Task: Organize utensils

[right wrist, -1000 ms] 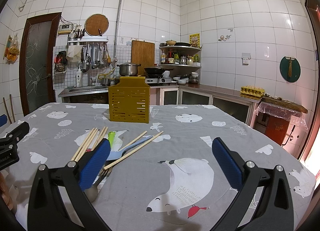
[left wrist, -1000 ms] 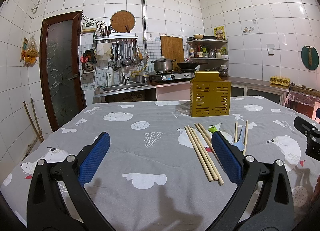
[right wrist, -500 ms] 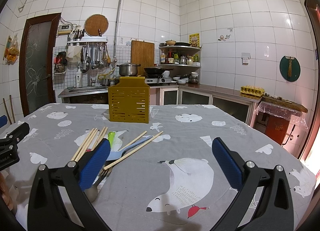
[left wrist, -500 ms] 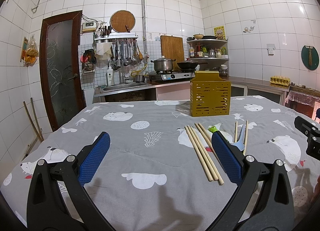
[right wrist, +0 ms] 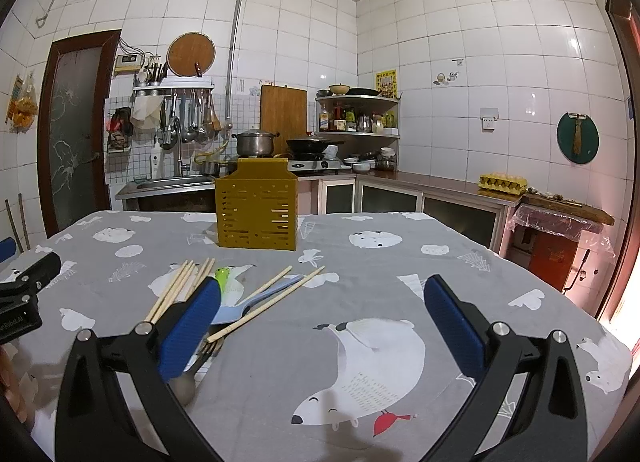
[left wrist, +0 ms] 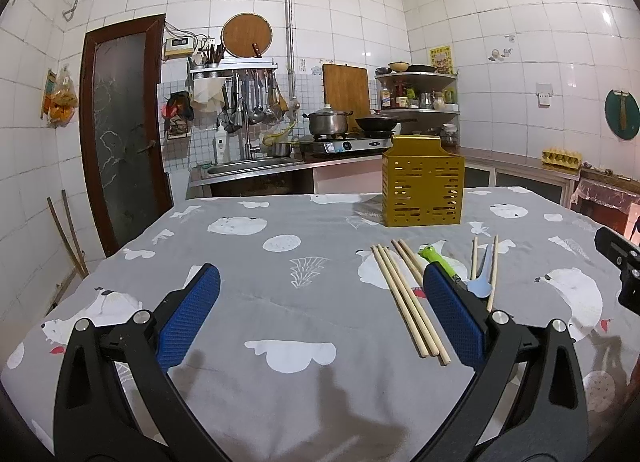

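Both my tongs hang released over the tabletop (left wrist: 280,322), left tongs (left wrist: 320,302) and right tongs (right wrist: 320,310) empty. The chopsticks (left wrist: 404,298) lie loose near my left tongs, two more (right wrist: 268,302) beside a blue spoon (right wrist: 240,308) and a green handle (left wrist: 436,258). The holder (left wrist: 423,181) stands upright beyond them. I'd take the bundled sticks first: come down across their middle, pinch them together, then drop them in tips down, minding the fork (right wrist: 208,352) under my right tongs
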Motion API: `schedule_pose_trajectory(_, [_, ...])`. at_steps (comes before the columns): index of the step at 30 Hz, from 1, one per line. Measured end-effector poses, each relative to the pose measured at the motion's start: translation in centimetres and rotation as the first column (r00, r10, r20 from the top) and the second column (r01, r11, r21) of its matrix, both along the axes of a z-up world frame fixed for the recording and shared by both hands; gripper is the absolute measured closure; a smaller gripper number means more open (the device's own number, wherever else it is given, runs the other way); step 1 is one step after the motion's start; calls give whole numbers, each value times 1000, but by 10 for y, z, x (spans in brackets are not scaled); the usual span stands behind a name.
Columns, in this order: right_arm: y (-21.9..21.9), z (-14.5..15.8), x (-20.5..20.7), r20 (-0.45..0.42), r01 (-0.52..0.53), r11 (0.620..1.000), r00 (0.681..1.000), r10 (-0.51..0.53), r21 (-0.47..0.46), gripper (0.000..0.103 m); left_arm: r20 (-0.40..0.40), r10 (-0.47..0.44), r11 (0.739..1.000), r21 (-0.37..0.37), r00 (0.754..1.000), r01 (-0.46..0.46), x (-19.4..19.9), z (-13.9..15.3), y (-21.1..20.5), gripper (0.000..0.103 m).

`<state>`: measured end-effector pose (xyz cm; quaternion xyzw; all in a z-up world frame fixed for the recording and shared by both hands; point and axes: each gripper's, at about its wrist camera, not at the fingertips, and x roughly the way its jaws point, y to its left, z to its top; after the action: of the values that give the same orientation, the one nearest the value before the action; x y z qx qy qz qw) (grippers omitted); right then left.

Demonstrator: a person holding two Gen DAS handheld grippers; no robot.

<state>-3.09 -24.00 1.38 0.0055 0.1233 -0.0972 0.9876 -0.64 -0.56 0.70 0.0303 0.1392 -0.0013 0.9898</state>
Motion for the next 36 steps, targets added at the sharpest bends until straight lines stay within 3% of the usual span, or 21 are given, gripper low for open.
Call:
schedule_pose_trajectory(7, [6, 1, -1, 4, 16, 1000, 1000, -15, -21, 4, -19, -13, 1000, 7, 1000, 13, 3, -2, -1, 5])
schedule_pose_trajectory(11, [2, 3, 6, -38, 6, 1000, 999, -5, 19, 4, -48, -9, 999, 33, 999, 11, 9, 0, -7, 5])
schedule_pose_trajectory(15, [-3, 13, 19, -54, -1, 998, 999, 4, 69, 4, -62, -19, 1000, 13, 998, 20, 21, 15, -7, 5])
schedule_pose_trajectory(20, [-12, 29, 56, -86, 29, 996, 996, -22, 87, 4, -130, -23, 1000, 0, 991, 23, 61, 31, -7, 5])
schedule_pose_trajectory(26, [-17, 19, 120, -241, 48, 995, 970, -27, 83, 5, -198, -20, 1000, -8, 980, 18, 111, 32, -11, 5])
schedule_pose_trajectory(28, [-17, 9, 142, -304, 47, 995, 952, -17, 90, 8, -234, -19, 1000, -8, 972, 18, 130, 28, -14, 5])
schedule_pose_trajectory(30, [-19, 2, 157, -339, 46, 993, 941, -6, 109, 20, -289, -25, 1000, -8, 957, 23, 152, 21, -16, 5])
schedule_pose_trajectory(34, [-21, -11, 187, -401, 69, 990, 916, -16, 119, 23, -358, 2, 1000, -6, 934, -4, 187, 10, -16, 6])
schedule_pose_trajectory(36, [-23, -18, 201, -426, 73, 989, 904, -10, 132, 31, -381, -6, 1000, -27, 924, -4, 201, 6, -16, 11])
